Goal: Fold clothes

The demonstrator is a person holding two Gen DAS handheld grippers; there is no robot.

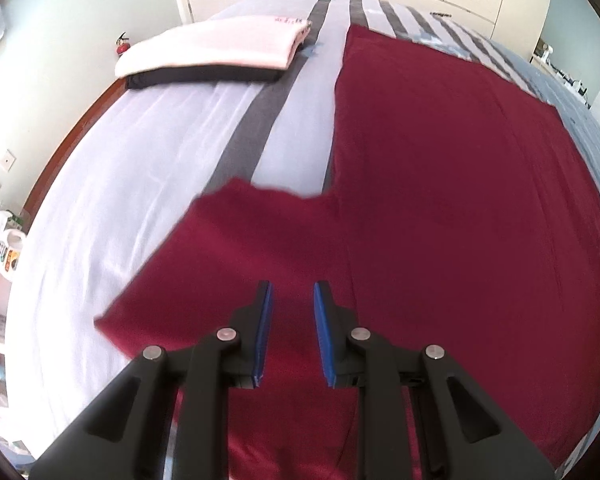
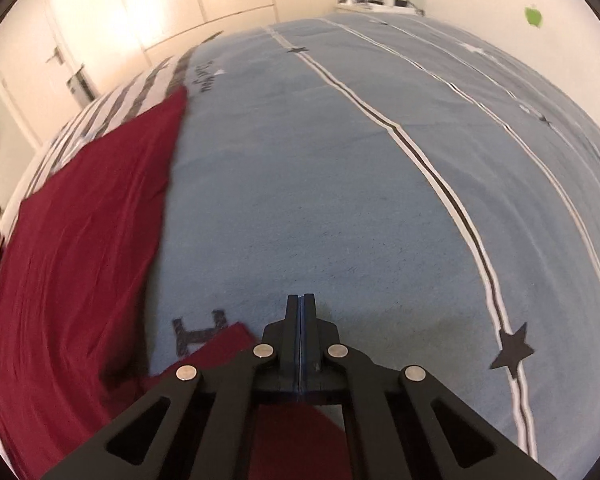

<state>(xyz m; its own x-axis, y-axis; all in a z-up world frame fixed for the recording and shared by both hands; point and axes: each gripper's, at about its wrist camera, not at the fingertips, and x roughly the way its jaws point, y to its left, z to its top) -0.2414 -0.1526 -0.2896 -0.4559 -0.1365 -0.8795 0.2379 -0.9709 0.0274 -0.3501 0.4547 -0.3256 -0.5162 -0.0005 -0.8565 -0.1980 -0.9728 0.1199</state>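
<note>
The near hem of the dark red shirt (image 1: 440, 184) is cut off behind both tools, so any contact there is hard to judge. It lies spread flat on the bed (image 1: 112, 184), one sleeve out to the side. The left gripper (image 1: 293, 292) hovers over it, jaws slightly apart and empty. The right gripper (image 2: 301, 300) is pressed together; whether it pinches cloth is unclear.

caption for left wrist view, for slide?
Open left hand-held gripper above a spread maroon T-shirt on the bed, folded clothes stacked beyond.
</note>
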